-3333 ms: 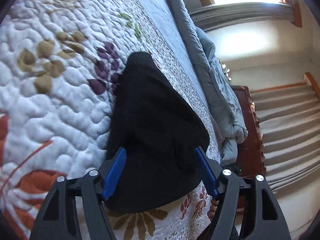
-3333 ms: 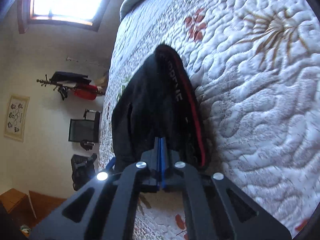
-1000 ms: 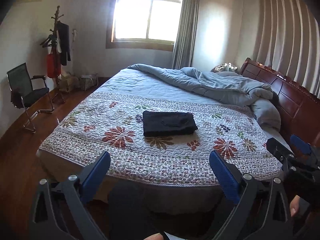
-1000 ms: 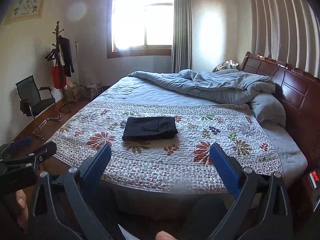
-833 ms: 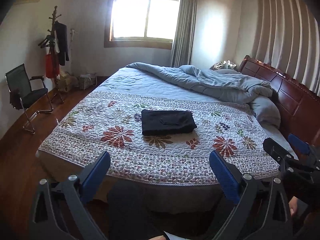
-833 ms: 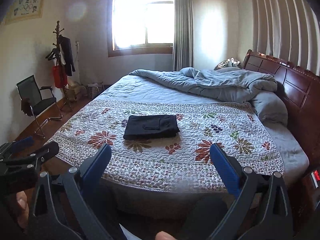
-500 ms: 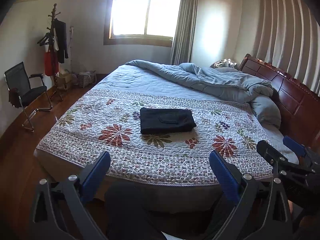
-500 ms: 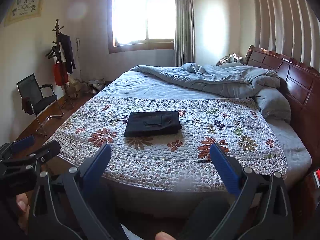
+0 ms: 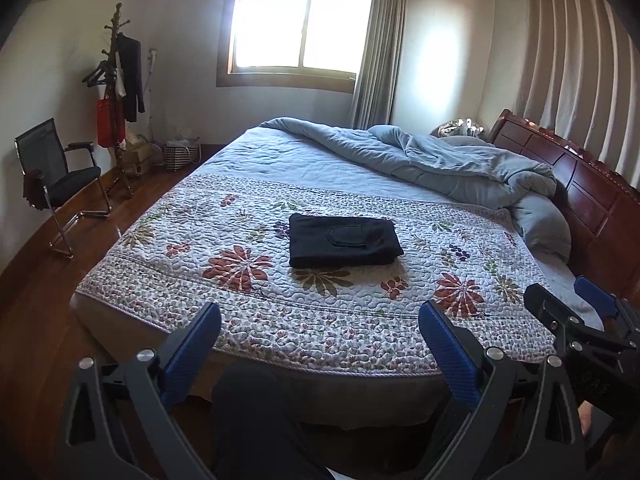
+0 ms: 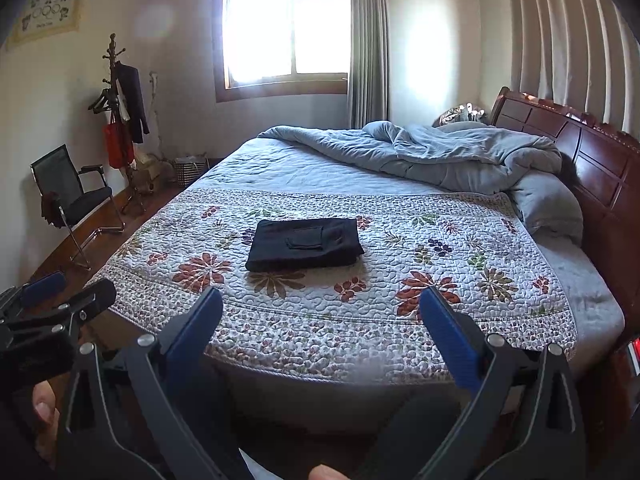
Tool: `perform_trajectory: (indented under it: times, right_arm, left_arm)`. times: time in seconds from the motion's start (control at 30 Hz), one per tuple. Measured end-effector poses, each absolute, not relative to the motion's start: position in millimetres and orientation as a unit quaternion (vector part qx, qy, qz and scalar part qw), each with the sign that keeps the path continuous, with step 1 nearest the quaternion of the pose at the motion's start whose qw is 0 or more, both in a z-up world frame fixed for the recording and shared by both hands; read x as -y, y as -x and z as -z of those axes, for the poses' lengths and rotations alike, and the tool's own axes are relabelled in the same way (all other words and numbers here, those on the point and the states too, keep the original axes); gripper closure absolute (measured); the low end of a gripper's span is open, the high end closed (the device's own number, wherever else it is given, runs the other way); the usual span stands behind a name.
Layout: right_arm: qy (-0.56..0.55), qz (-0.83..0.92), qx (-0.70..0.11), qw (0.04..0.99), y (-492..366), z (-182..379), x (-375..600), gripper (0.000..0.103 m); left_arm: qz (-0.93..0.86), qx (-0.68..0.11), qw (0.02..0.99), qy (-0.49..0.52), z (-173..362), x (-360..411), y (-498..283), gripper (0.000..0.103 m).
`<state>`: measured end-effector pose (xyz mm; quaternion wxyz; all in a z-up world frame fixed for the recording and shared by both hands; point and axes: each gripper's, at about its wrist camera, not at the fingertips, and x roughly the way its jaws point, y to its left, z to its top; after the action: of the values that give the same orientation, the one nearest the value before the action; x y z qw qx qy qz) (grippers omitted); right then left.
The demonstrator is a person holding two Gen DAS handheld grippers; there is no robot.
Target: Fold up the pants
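The black pants (image 9: 343,245) lie folded in a flat rectangle, a back pocket facing up, on the floral quilt (image 9: 248,300) of the bed; they also show in the right wrist view (image 10: 305,243). My left gripper (image 9: 320,336) is open and empty, held off the bed's near side, well short of the pants. My right gripper (image 10: 322,320) is open and empty too, beside it. Each gripper shows at the edge of the other's view: the right gripper (image 9: 576,308) and the left gripper (image 10: 66,294).
A rumpled blue duvet (image 9: 440,160) lies at the wooden headboard (image 9: 592,184) on the right. An office chair (image 9: 56,184) and a coat stand (image 9: 120,92) stand on the wood floor at the left. A window (image 9: 300,24) is at the back.
Over 3.3 s both grippers left the pants and pulled back off the bed; the right one opened. In the last second the view has crept slightly toward the bed.
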<state>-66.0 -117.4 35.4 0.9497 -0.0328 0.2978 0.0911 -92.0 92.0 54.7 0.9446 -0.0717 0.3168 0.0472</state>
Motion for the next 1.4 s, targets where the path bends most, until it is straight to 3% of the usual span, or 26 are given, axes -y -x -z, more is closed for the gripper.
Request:
perform_trajectory:
  times: [1.4]
  right_arm:
    - [0.033,-0.091,-0.327,0.94,49,-10,118,0.005]
  left_arm:
    - [-0.067,-0.328,0.94,0.059,-42,-98,79,0.004]
